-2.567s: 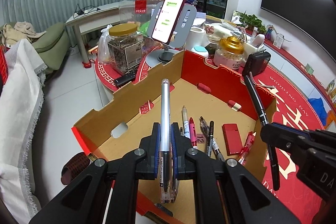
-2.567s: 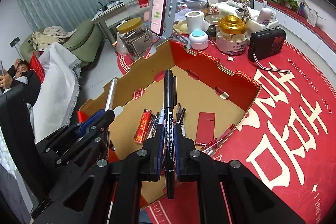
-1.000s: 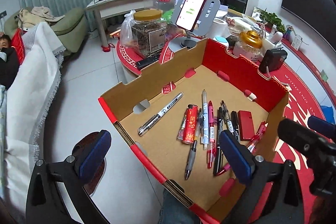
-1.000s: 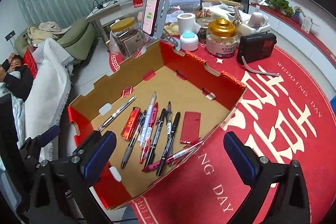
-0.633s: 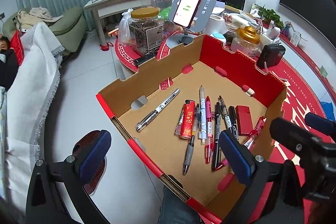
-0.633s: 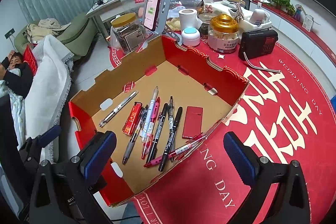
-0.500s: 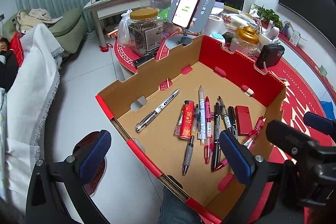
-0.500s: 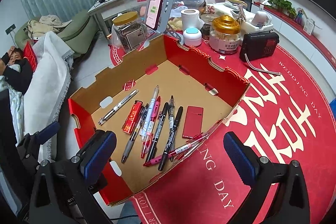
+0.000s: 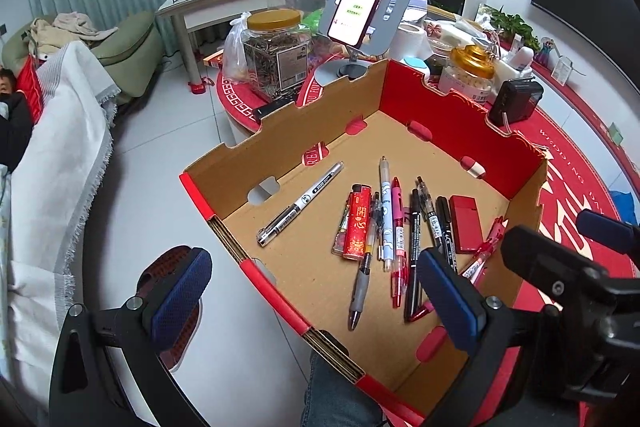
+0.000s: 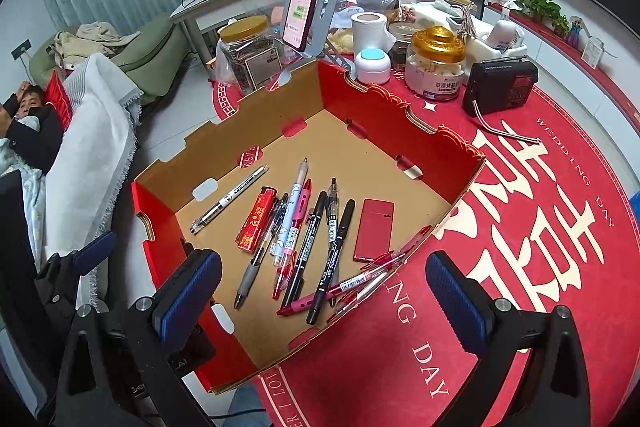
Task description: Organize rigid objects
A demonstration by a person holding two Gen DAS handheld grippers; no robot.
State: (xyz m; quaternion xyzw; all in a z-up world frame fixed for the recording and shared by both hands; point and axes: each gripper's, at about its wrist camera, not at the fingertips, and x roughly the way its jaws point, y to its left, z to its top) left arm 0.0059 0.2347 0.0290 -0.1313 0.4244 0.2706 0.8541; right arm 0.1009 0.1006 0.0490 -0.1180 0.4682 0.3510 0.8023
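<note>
A cardboard box point(image 9: 444, 115) point(image 10: 400, 107) with red outer walls sits on the round table's edge. Inside lie a silver marker point(image 9: 301, 203) point(image 10: 230, 199) off to the left, a red lighter point(image 9: 357, 223) point(image 10: 257, 219), several pens in a rough row point(image 9: 400, 227) point(image 10: 308, 227), a flat red case point(image 9: 466, 223) point(image 10: 374, 230) and red pens against the right wall point(image 10: 372, 279). My left gripper point(image 9: 316, 293) hovers open over the box's near corner, nothing between its blue pads. My right gripper point(image 10: 322, 297) is open too, above the box's near right wall.
Behind the box stand a phone on a grey stand point(image 9: 362, 5) point(image 10: 302, 3), a gold-lidded jar of seeds point(image 9: 276, 55), a gold-topped jar point(image 10: 436, 63), a black radio point(image 10: 500, 87) and a paper roll point(image 10: 370, 27). A person lies under a white blanket point(image 10: 92, 131) at left.
Earlier each gripper held a pen over the box; the silver marker and black pen now lie inside. Both grippers have opened wide and drawn back above the box.
</note>
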